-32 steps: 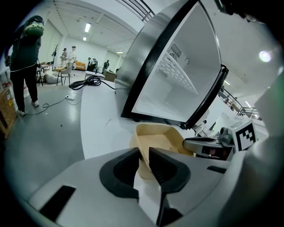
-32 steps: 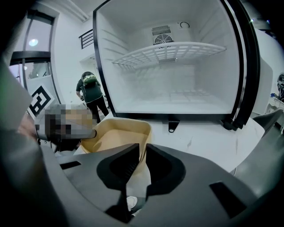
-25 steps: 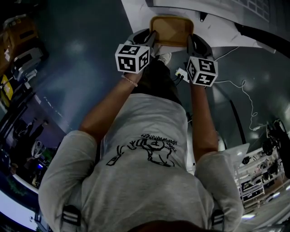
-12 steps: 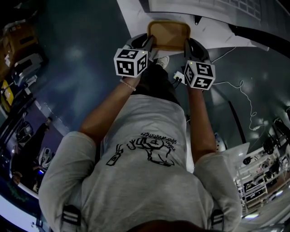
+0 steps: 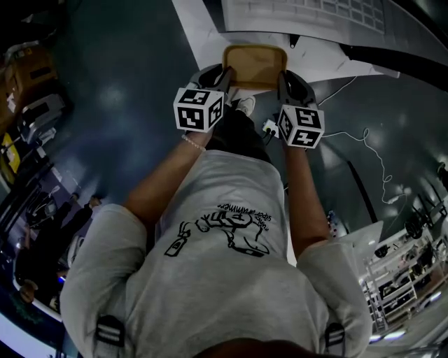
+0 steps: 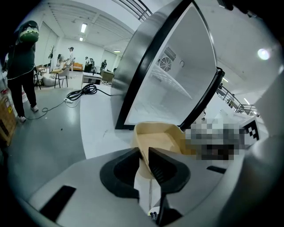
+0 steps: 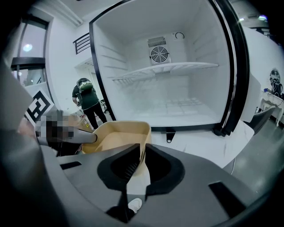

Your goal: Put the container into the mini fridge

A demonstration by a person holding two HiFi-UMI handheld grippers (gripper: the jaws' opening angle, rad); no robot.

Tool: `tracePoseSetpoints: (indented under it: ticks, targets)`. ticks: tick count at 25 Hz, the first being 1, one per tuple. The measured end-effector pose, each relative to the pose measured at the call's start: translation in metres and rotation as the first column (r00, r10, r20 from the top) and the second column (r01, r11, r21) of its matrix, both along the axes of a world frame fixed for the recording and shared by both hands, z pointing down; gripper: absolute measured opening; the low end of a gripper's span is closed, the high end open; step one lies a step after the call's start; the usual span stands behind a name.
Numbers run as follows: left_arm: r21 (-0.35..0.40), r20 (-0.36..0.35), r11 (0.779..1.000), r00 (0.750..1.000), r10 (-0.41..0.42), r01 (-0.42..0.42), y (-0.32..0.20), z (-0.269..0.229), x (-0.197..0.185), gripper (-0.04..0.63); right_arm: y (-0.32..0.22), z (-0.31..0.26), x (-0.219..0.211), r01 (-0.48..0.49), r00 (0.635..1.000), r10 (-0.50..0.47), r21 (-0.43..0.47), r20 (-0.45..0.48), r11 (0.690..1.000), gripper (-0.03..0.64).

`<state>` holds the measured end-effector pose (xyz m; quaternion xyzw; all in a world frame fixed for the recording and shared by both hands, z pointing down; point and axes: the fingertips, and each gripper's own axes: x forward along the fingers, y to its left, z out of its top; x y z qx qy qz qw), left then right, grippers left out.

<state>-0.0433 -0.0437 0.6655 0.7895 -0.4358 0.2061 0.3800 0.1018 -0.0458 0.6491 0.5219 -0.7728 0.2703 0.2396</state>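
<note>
A tan, empty rectangular container (image 5: 255, 64) is carried in the air between both grippers. My left gripper (image 5: 225, 72) is shut on the container's left rim (image 6: 143, 150). On the opposite side my right gripper (image 5: 283, 75) is shut on the right rim (image 7: 144, 148). The mini fridge (image 7: 177, 88) stands open right ahead, white inside, with a wire shelf (image 7: 164, 68) and a bare floor. In the head view its open front (image 5: 308, 14) lies just beyond the container. The fridge door (image 6: 177, 66) swings out on the left side.
The fridge sits on a white platform (image 5: 203, 28) over a dark floor. A white cable (image 5: 371, 150) and a power strip (image 5: 269, 127) lie on the floor to the right. A person in green (image 7: 86, 99) stands nearby; others are far back (image 6: 20, 66).
Both grippers and the container have moved forward and a little up in the head view, closer to the fridge opening. The grips have not changed.
</note>
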Motion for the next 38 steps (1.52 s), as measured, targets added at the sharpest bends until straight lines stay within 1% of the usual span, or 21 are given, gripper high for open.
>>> tracePoseSetpoints:
  ticks: [17, 25, 38]
  targets:
    - [0.046, -0.008, 0.999, 1.000, 0.028, -0.028, 0.002, -0.058, 0.001, 0.074, 0.010, -0.054, 0.002, -0.037, 0.999, 0.037, 0.039, 0.019, 0.999, 0.055]
    - [0.059, -0.021, 0.998, 0.999, 0.026, -0.024, 0.004, -0.084, 0.003, 0.072, 0.016, -0.080, 0.004, -0.053, 0.998, 0.052, 0.057, 0.019, 0.997, 0.055]
    - [0.103, -0.079, 0.995, 0.997, 0.019, -0.011, 0.007, -0.139, 0.006, 0.072, 0.023, -0.131, 0.009, -0.061, 0.998, 0.059, 0.096, 0.024, 0.994, 0.054]
